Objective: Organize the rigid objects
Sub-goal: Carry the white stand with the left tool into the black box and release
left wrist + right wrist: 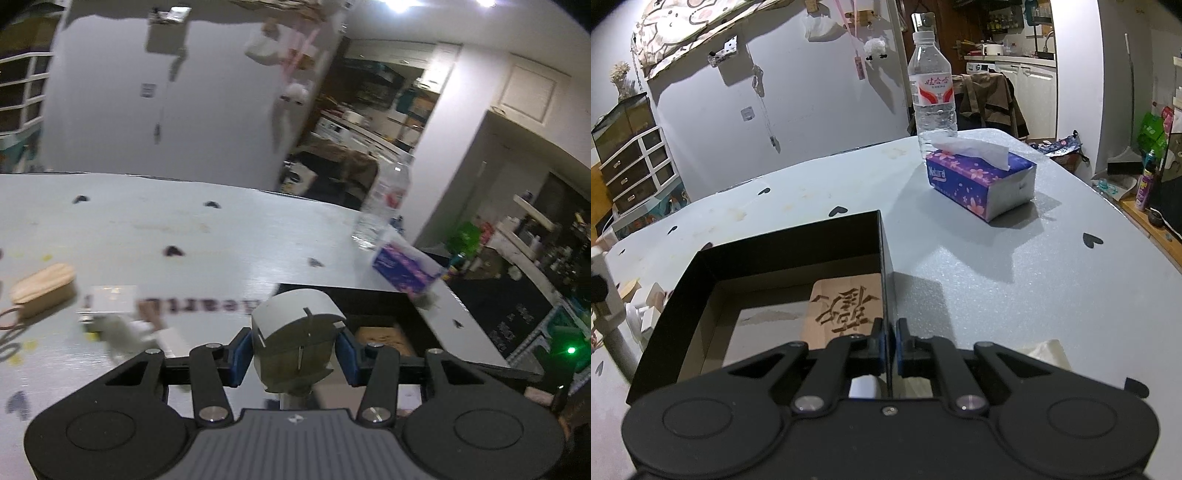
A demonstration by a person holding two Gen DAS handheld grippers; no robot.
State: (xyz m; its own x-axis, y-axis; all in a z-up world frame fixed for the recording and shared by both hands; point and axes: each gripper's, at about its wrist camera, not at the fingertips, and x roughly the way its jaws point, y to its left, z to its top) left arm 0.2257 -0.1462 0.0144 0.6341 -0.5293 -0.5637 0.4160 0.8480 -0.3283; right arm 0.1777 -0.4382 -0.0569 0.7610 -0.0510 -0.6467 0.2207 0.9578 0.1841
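Note:
My left gripper is shut on a grey drum-shaped piece with slots in its face. It holds the piece clear of the table, in front of the black box. A carved wooden plaque lies flat inside the black box, against its right wall; the plaque also shows in the left wrist view. My right gripper is shut on the thin right wall of that box, one pad inside and one outside.
A purple tissue box and a water bottle stand at the far right of the grey table. Left of the black box lie a wooden brush-like piece, a small white box and other small white items, blurred.

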